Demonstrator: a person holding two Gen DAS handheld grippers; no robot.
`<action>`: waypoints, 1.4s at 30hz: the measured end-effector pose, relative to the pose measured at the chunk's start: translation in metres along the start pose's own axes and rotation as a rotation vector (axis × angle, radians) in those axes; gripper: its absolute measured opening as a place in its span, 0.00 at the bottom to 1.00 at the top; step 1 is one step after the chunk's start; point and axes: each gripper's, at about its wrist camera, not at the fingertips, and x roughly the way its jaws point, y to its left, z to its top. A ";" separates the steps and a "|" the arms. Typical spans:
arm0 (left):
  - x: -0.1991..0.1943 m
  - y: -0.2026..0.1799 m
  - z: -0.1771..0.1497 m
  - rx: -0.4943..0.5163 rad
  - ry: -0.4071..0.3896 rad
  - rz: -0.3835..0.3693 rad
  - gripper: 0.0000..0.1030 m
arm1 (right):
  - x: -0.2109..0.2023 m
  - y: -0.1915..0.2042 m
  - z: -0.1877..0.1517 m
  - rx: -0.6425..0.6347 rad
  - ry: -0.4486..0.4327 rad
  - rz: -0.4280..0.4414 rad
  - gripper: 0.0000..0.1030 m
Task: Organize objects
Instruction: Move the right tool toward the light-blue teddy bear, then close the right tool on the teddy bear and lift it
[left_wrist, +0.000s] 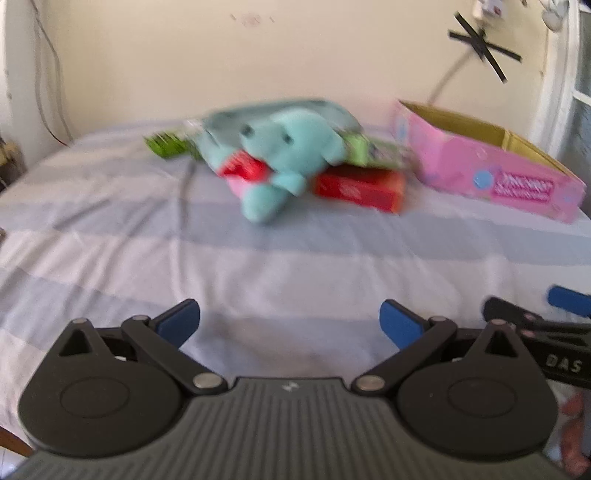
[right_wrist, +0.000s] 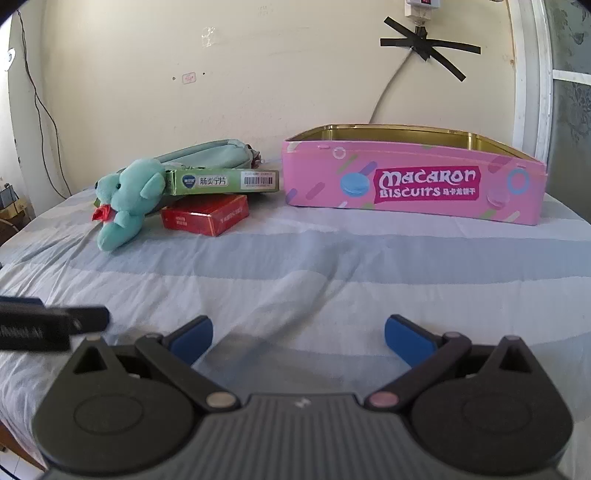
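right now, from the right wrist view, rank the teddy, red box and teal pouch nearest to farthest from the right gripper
From the right gripper, open over the bedsheet:
1. Teal teddy, front left, its foot nearest.
2. Red box, just right of the teddy; close to call with it.
3. Teal pouch, behind both, near the wall.

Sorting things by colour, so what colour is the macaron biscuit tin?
Pink outside, gold inside: biscuit tin, clearest in the right wrist view.
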 end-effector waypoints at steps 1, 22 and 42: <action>0.000 0.003 0.001 0.000 -0.012 0.010 1.00 | 0.000 0.001 0.001 -0.002 -0.001 0.000 1.00; 0.024 0.042 0.000 -0.073 0.003 0.061 1.00 | 0.016 0.034 0.021 -0.127 -0.027 0.114 0.93; 0.033 0.106 0.039 -0.256 -0.106 -0.027 1.00 | 0.089 0.128 0.108 -0.286 -0.074 0.356 0.73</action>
